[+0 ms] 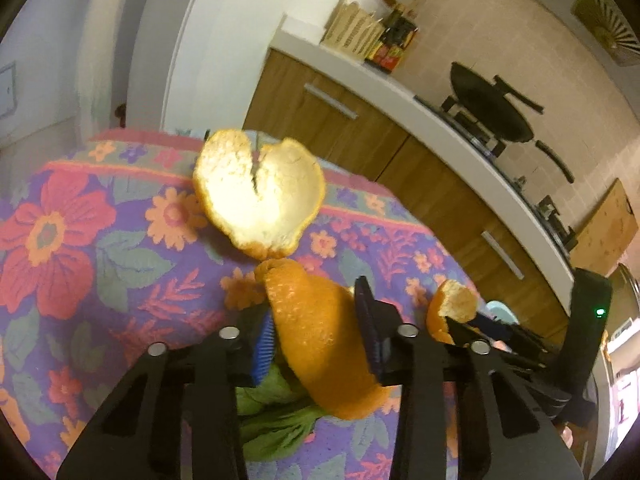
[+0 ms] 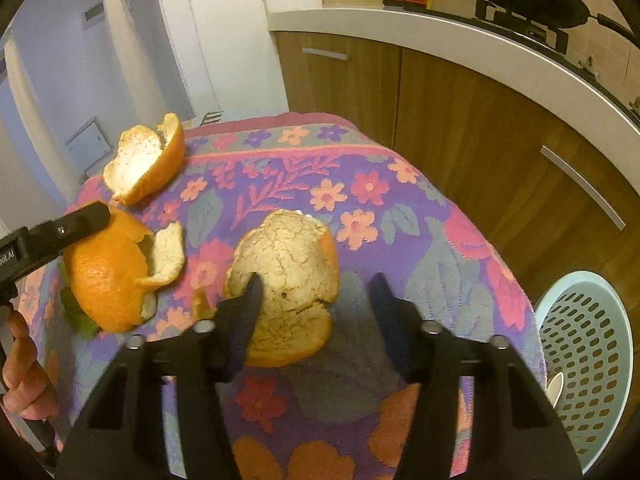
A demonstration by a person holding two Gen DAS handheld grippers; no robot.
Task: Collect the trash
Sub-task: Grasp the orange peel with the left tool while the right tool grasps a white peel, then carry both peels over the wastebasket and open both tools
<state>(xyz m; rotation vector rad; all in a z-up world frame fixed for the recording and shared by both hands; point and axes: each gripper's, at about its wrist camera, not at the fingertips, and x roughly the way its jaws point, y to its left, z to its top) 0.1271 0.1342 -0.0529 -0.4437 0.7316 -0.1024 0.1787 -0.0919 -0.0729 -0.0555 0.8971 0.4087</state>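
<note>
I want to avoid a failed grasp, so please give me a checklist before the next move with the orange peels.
1. Left gripper around the big peel: ok; grip firmness: cannot tell.
2. Right gripper open: ok.
3. Middle peel centred between the right fingers: not ok, it sits against the left one.
4. Far peel on the tablecloth, untouched: ok.
5. Basket beside the table, within sight: ok.

Green leaf (image 1: 276, 396) mostly hidden under big orange peel (image 1: 320, 344) and left gripper (image 1: 316, 336). Blue basket (image 2: 588, 364) cut off at right edge. Small peel (image 1: 452, 308) partly hidden behind near gripper finger.
</note>
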